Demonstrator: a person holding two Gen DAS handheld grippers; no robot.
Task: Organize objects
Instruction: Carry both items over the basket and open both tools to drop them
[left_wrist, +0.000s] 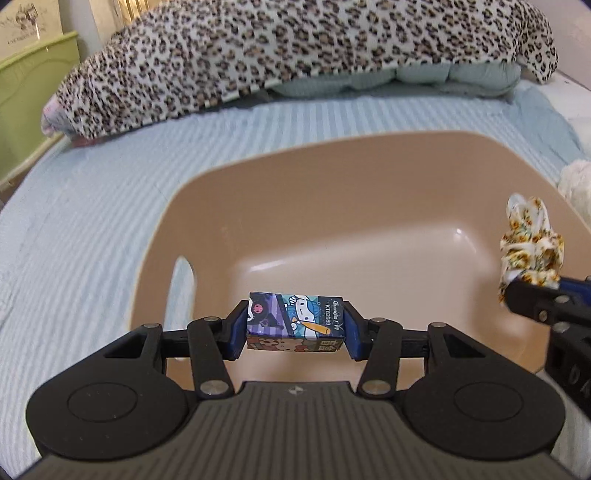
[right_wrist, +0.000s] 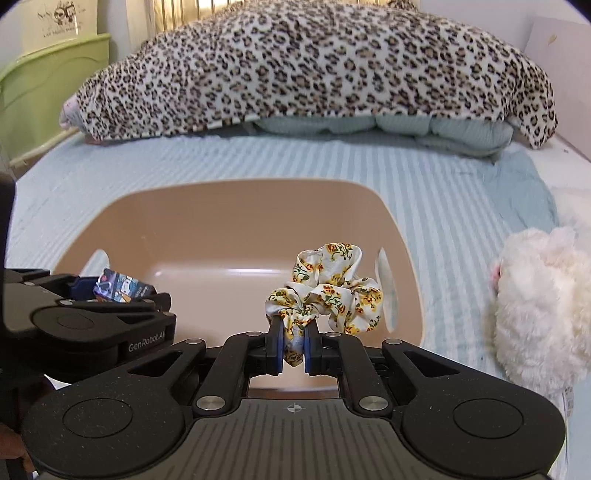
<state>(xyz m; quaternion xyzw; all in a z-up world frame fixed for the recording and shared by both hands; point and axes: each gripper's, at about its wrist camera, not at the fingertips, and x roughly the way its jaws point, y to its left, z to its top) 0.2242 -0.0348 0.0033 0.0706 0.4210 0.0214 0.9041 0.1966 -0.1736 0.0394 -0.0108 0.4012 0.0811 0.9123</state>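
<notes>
My left gripper is shut on a small cartoon-printed box and holds it above the near part of a tan plastic basin on the bed. The box also shows in the right wrist view, at the left. My right gripper is shut on a white scrunchie with yellow flowers, held over the basin's near right side. The scrunchie shows at the right edge of the left wrist view. The basin's inside looks bare.
The basin sits on a light blue striped bedsheet. A leopard-print blanket over pillows lies at the back. A white fluffy plush toy lies right of the basin. A green bed frame stands at the far left.
</notes>
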